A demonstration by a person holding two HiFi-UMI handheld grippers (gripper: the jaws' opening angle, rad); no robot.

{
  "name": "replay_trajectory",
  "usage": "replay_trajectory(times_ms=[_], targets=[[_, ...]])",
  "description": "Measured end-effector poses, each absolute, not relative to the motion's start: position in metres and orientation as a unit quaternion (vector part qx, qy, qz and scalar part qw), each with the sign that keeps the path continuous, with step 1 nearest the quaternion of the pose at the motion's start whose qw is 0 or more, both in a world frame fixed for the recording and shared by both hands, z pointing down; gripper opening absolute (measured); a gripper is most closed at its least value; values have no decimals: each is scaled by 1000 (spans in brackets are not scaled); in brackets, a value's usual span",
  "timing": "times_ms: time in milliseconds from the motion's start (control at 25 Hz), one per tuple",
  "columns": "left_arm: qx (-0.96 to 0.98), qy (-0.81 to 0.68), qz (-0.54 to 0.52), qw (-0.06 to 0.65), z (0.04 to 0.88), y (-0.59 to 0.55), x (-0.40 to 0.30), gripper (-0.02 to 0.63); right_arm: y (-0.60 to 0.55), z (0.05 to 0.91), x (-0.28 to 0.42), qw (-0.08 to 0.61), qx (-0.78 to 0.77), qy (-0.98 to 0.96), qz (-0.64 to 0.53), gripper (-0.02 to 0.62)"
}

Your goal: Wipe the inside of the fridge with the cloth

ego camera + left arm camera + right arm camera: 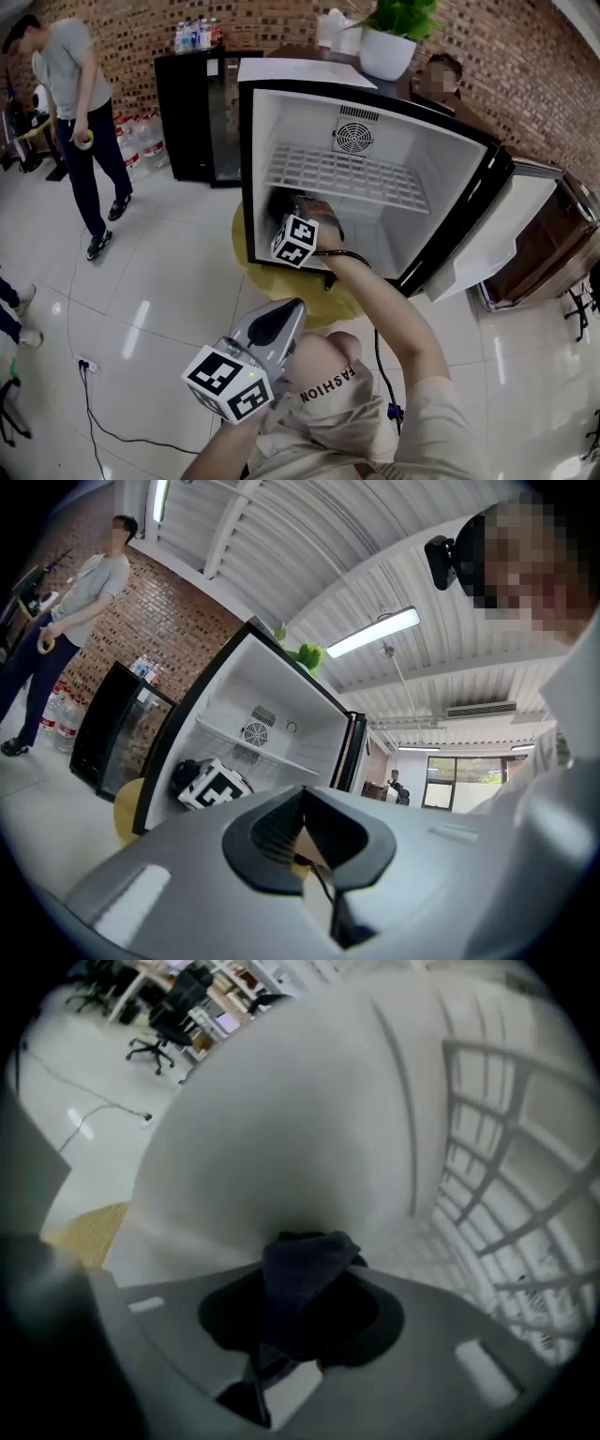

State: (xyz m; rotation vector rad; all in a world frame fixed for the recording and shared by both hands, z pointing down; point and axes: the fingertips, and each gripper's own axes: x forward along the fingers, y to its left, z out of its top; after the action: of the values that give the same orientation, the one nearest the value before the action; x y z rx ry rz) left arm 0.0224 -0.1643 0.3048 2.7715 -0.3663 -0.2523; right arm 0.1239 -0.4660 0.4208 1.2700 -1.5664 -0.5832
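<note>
Bright ceiling light, blurry fisheye edges

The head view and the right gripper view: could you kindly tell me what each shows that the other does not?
Only the head view: the potted plant on the fridge, its open door, the left gripper. Only the right gripper view: the right gripper with its jaws pinching the dark cloth. Both: the fridge's white inside and wire shelf.

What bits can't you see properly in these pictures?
- Right gripper view: the tips of the right gripper, covered by the dark cloth; fridge wall behind blurred.
- Head view: where the cloth touches, hidden behind the marker cube and hand.
- Left gripper view: the fridge's lower part, hidden by the left gripper body.
- Head view: bottles' labels, too small.
</note>
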Motion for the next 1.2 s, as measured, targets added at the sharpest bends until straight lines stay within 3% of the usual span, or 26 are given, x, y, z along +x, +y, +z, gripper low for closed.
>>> replay_trajectory(times_ms=[160,400,720,880,1000,1200], targets=[[974,-127,-88,167,304,-165,22,1,-492,443,135,520,524,-652,-174,124],[973,-131,-98,164,297,-166,19,1,-472,450,207,544,563,-613,-101,121],[972,-126,-105,166,292,-166,16,0,-389,462,356,724,559,-403,-10,120],[973,-126,-110,160,285,-163,15,0,-359,462,394,780,537,-319,31,118],[973,-128,-113,158,282,-163,12,0,-372,448,368,748,561,-354,-9,123],[972,-131,-106,165,289,-169,11,0,-429,422,206,588,563,-565,-134,126]])
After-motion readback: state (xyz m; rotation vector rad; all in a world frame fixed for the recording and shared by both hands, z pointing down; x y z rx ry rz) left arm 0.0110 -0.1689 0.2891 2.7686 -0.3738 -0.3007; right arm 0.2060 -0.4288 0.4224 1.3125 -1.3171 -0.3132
